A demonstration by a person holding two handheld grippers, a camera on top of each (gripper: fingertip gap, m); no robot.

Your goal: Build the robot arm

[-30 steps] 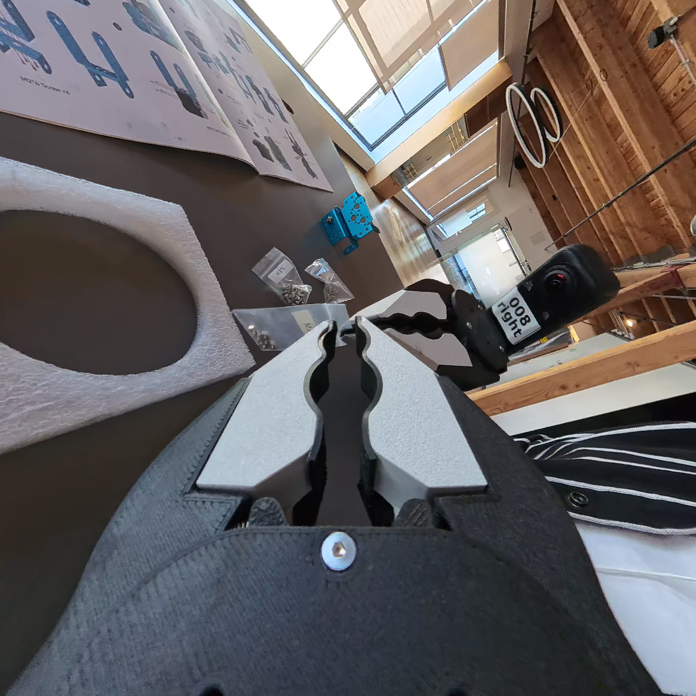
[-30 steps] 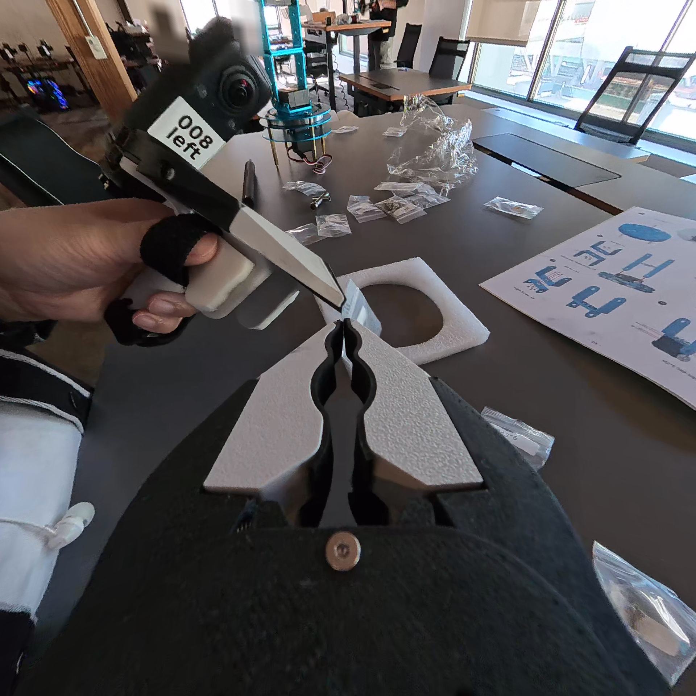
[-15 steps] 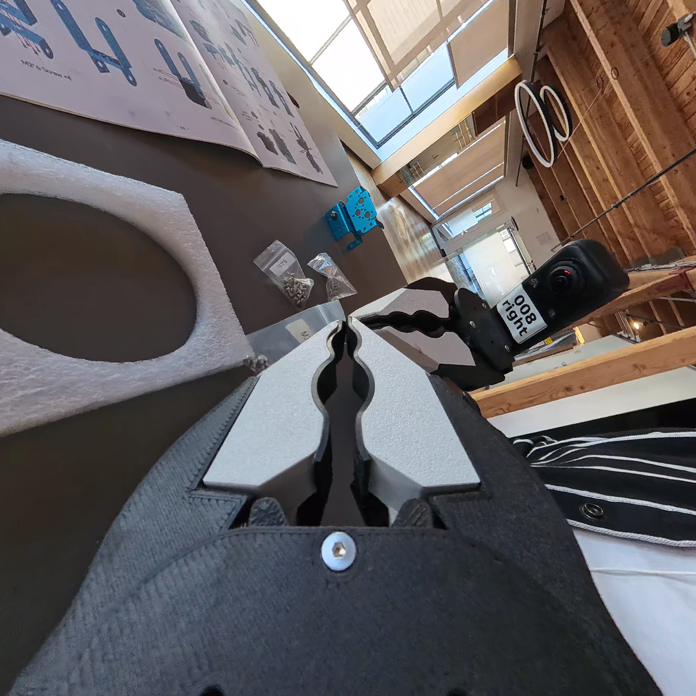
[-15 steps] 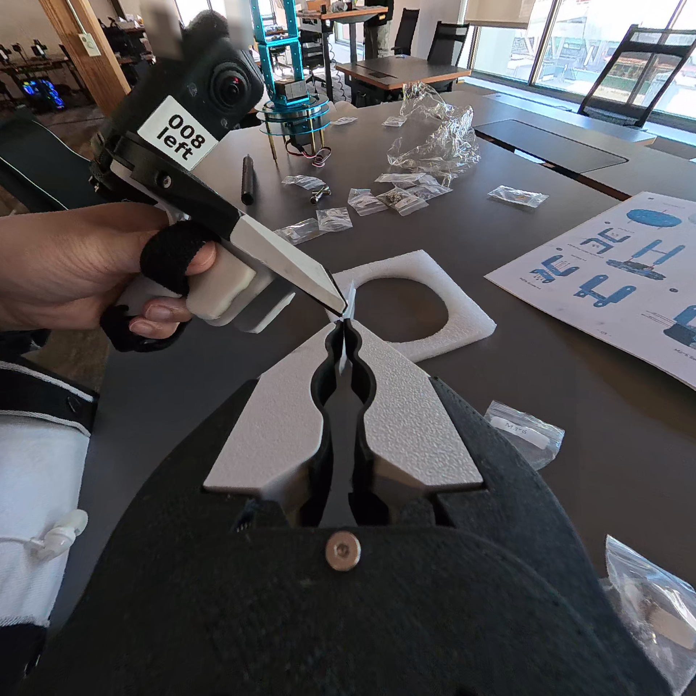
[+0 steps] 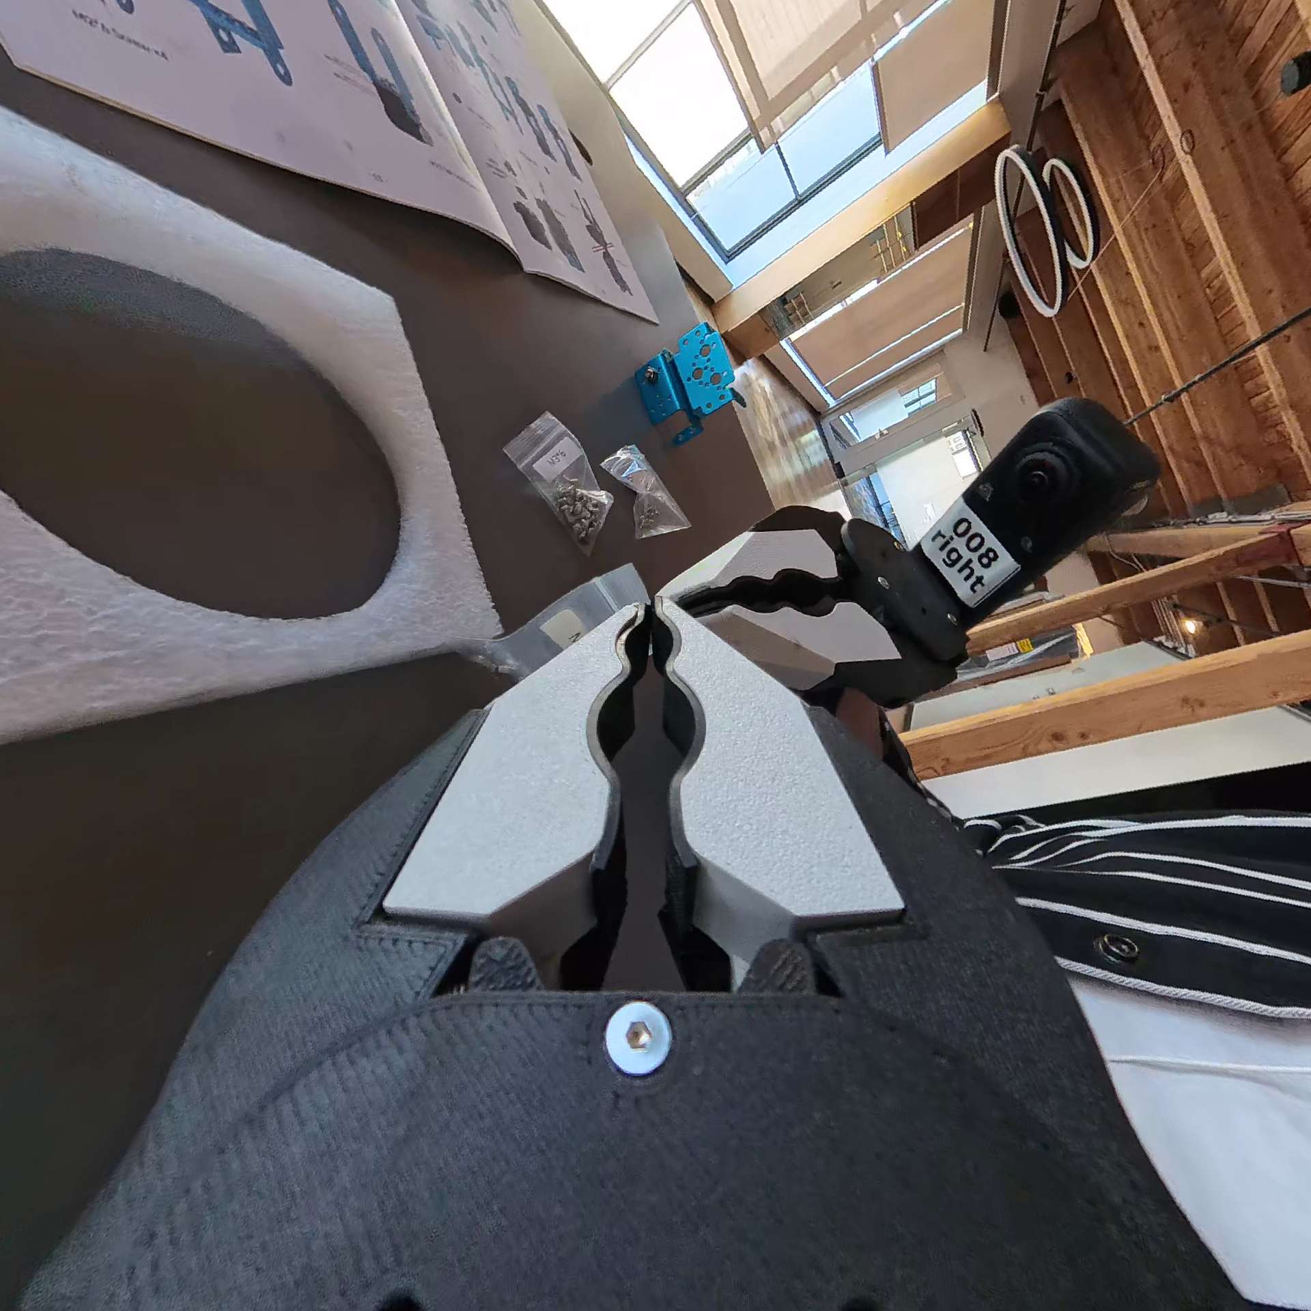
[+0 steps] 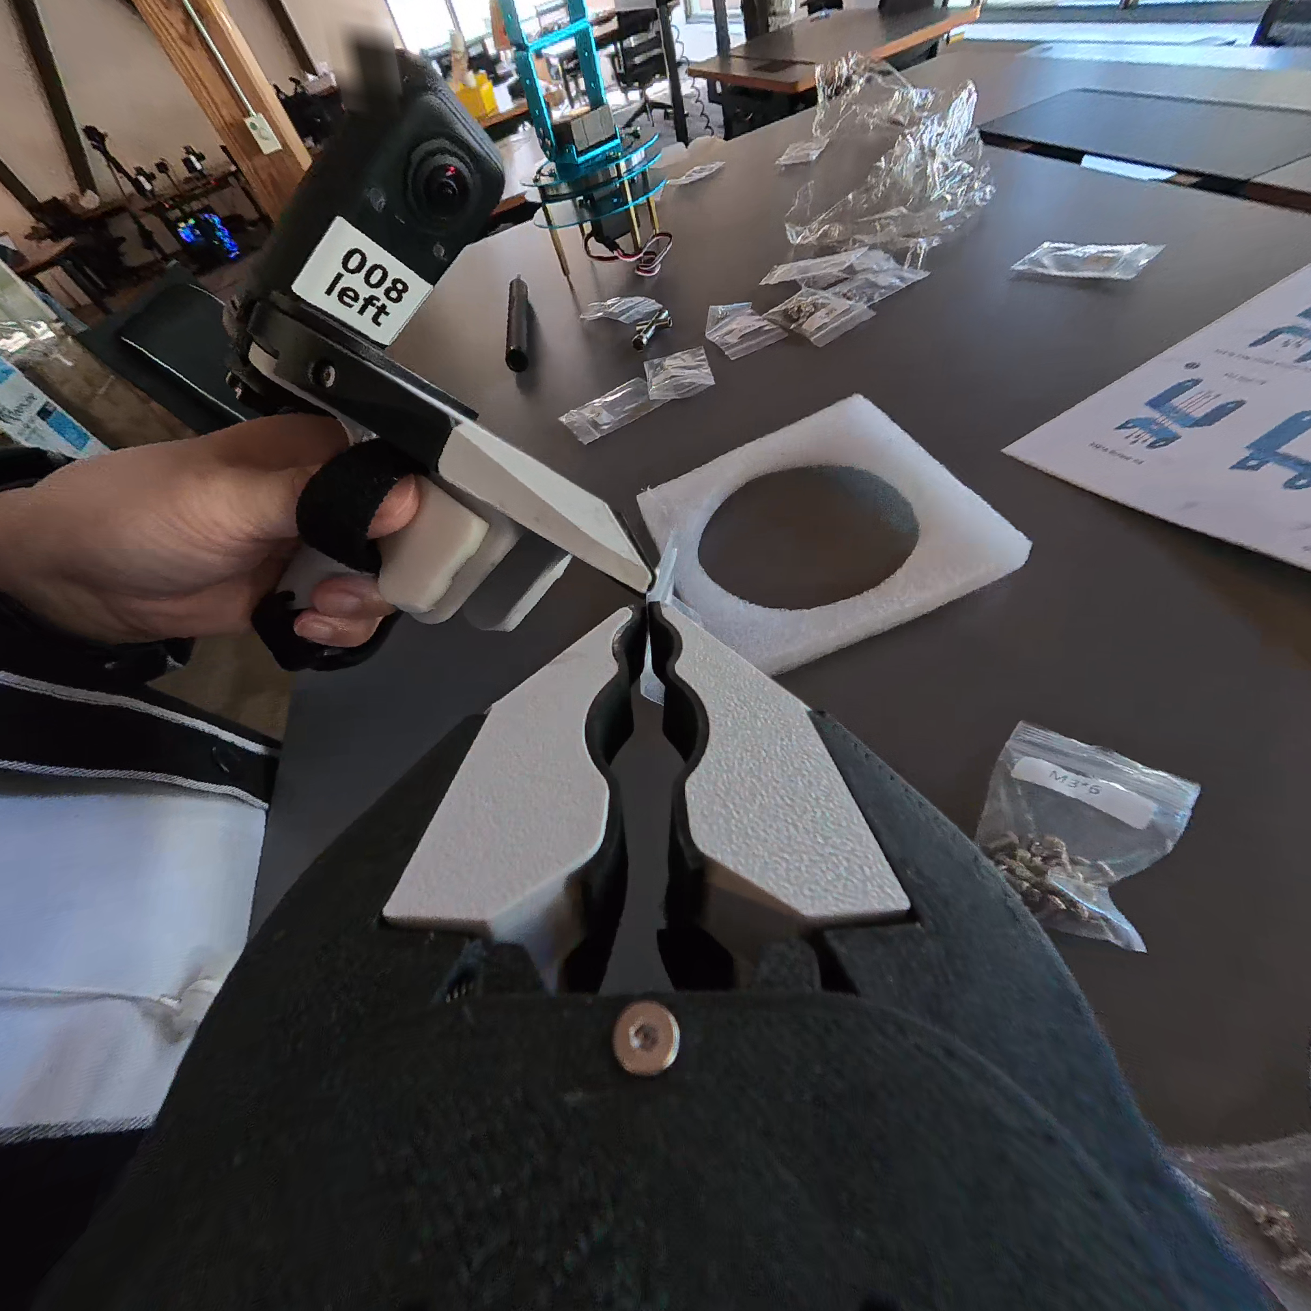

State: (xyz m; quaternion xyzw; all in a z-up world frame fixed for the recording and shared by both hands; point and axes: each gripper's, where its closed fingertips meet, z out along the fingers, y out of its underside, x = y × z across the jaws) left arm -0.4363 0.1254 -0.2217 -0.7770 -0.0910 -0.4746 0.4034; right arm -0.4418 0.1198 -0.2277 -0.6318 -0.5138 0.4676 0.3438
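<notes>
A small clear plastic bag [image 5: 567, 628] with a white label hangs over the dark table [image 5: 177, 851], between my two grippers. My left gripper [image 5: 651, 609] is shut on one edge of it. My right gripper [image 6: 647, 611] is shut on the bag's other edge, where the bag [image 6: 665, 567] shows edge-on as a thin strip. The two grippers meet tip to tip at an angle. The right gripper [image 5: 716, 592] shows in the left wrist view, and the left gripper [image 6: 642, 578] with the hand holding it shows in the right wrist view.
A white foam square with a round hole [image 6: 958, 546] lies just beyond the tips. A printed sheet [image 6: 1170, 440], a bag of screws [image 6: 1078, 830], several small parts bags [image 6: 745, 326], a blue bracket [image 5: 684, 383], crumpled plastic [image 6: 894, 163] and a turquoise robot base [image 6: 589, 142] are around. My two grippers' fingertips are within a few centimetres of each other.
My left gripper's jaws have closed on the bag's edge. The bag has turned from flat-on to edge-on in the right wrist view. Both grippers have come nearer the foam.
</notes>
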